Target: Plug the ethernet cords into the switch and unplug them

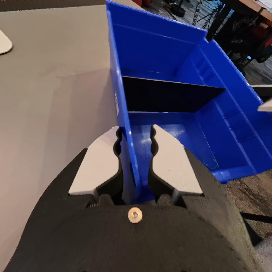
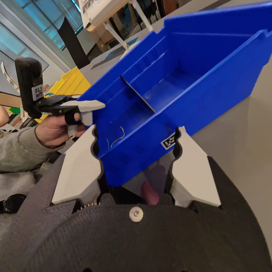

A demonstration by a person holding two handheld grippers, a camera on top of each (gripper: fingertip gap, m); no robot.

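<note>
Left claw (image 1: pixel 135 128) is released. It straddles the long wall of the blue bin (image 1: pixel 147 51) at the near end, with the outer finger on the wall and a gap on the inner side. Right claw (image 2: pixel 137 127) is spread wide around the bin's near corner and grips nothing. One fingertip sits just beside the square tag (image 2: pixel 167 143) on the outer long wall.

Edges and room, left wrist view: the grey worktop (image 1: pixel 51 88) is open from 8 to 11 o'clock. The bin's other side hangs past the worktop edge, with the floor (image 1: pixel 242 198) under it at 3–5 o'clock.

Bin long axis runs from 6 toward 1 o'clock in the left view and from 7 toward 2 in the right view, open side up.

Count:
- 1 blue bin, 1 black divider (image 1: pixel 161 95) set crosswise, giving 2 compartments.
- 2 thread scraps in the near compartment: yellow (image 2: pixel 119 136) and light blue (image 2: pixel 107 143).
- 1 yellow bin (image 2: pixel 72 83) well apart at 10 o'clock, right view.
- 1 hand (image 2: pixel 51 132) on the left claw's grip.

Ethernet cords and switch — cannot tell where; neither view shows them.
</note>
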